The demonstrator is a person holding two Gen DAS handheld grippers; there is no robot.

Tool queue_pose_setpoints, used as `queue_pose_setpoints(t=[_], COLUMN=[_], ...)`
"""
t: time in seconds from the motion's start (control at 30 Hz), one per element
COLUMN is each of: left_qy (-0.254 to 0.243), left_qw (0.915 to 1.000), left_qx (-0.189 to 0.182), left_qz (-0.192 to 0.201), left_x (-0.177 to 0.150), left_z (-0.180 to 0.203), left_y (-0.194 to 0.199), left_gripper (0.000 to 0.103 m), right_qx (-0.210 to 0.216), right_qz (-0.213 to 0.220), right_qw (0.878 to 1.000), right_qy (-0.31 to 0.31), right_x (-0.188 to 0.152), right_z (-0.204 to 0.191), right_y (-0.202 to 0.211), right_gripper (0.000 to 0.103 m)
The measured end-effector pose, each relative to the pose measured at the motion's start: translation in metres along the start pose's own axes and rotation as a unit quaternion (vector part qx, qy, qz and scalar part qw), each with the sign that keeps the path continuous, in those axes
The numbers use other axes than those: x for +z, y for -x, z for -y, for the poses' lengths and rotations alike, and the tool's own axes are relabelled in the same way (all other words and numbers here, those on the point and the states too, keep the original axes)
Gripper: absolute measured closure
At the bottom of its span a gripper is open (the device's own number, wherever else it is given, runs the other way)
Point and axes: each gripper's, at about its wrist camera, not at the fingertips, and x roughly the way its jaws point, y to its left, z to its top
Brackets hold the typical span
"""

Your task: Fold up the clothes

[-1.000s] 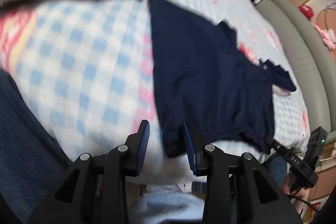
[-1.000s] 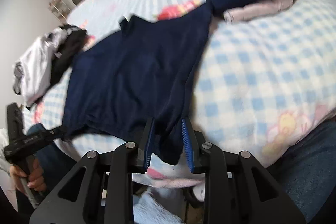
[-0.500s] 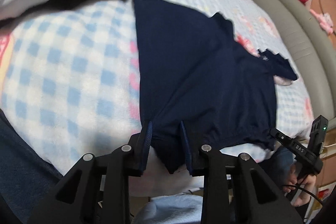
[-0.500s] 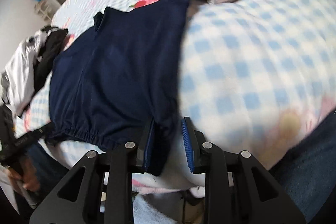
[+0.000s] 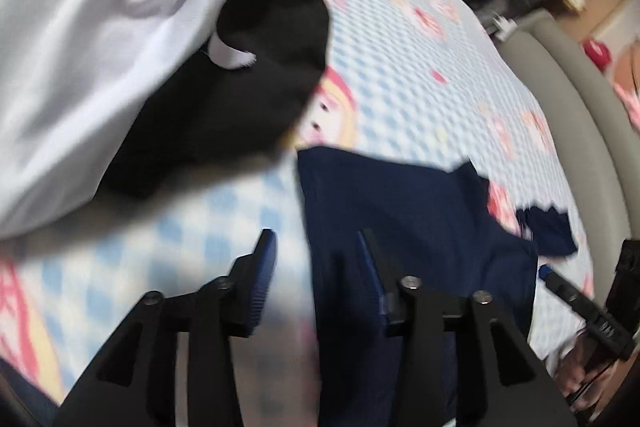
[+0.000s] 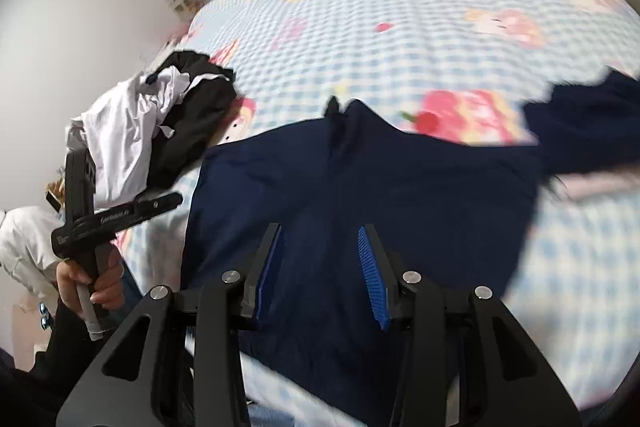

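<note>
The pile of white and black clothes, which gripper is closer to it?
Left. The left gripper is just below the white and black clothes pile, its jaws opening. The right gripper sits over the navy garment, farther across the bed from the pile, jaws opening too.

No legible text; white print on left claw (image 6: 120, 217) handle too blurred to read.

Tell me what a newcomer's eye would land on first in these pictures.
First, the dark navy fabric garment spread flat across the near part of the pale blue checked bedspread with pink cartoon prints. Next, the crumpled heap of white and black clothes at the bed's left edge, beyond the garment.
</note>
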Motion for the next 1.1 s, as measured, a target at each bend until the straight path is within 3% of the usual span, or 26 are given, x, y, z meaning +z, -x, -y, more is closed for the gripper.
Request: queue_pose_setpoints(t=[0.2,0.27,0.33,0.37,0.4,0.43,0.47,0.57,0.7,0.9,1.03,1.07,1.1], left_qy=[0.003,-0.002,-0.012,-0.018,-0.024,-0.031,-0.042,-0.053,-0.057,-0.065,-0.055,-0.063,-0.069], left_qw=[0.9999,0.9999,0.9999,0.9998,0.9997,0.9995,0.9991,0.9983,0.9977,0.9979,0.9981,0.9968,0.996], left_qx=[-0.001,-0.012,-0.007,-0.007,-0.006,-0.006,-0.005,0.009,0.019,0.004,-0.013,-0.032,-0.039], left_qz=[-0.011,-0.005,-0.007,-0.008,-0.004,-0.002,0.002,0.022,0.032,0.01,0.024,0.038,0.041], left_x=[0.023,0.025,0.027,0.027,0.027,0.027,0.025,0.024,0.033,0.042,0.037,0.033,0.029], left_z=[0.004,0.004,0.005,0.005,0.004,0.005,0.007,0.008,0.008,0.004,0.004,0.01,0.017], left_y=[-0.036,-0.04,-0.045,-0.047,-0.044,-0.044,-0.041,-0.028,-0.027,-0.041,-0.015,-0.001,0.006], left_gripper=[0.053,0.061,0.086,0.089,0.093,0.097,0.098,0.099,0.099,0.096,0.094,0.092,0.083], right_qx=[0.013,0.006,-0.013,-0.022,-0.018,-0.019,-0.023,-0.015,-0.036,-0.015,-0.015,-0.007,0.01], right_qz=[-0.017,-0.025,-0.041,-0.049,-0.059,-0.059,-0.055,-0.031,-0.008,0.03,-0.013,-0.003,0.008], right_qw=[1.0,1.0,0.999,0.998,0.998,0.998,0.998,0.999,0.999,0.999,0.998,0.998,0.998], right_qy=[0.007,0.014,0.022,0.026,0.023,0.017,0.01,-0.01,0.014,-0.025,-0.059,-0.064,-0.067], right_x=[0.051,0.067,0.076,0.08,0.081,0.081,0.08,0.079,0.084,0.095,0.088,0.088,0.088], right_z=[-0.016,-0.017,-0.015,-0.014,-0.01,-0.006,-0.003,-0.002,-0.009,0.009,0.021,0.02,0.017], right_y=[-0.075,-0.103,-0.128,-0.141,-0.152,-0.156,-0.158,-0.153,-0.143,-0.143,-0.164,-0.156,-0.143], right_gripper=[0.064,0.061,0.061,0.061,0.064,0.086,0.094,0.099,0.1,0.1,0.094,0.086,0.081])
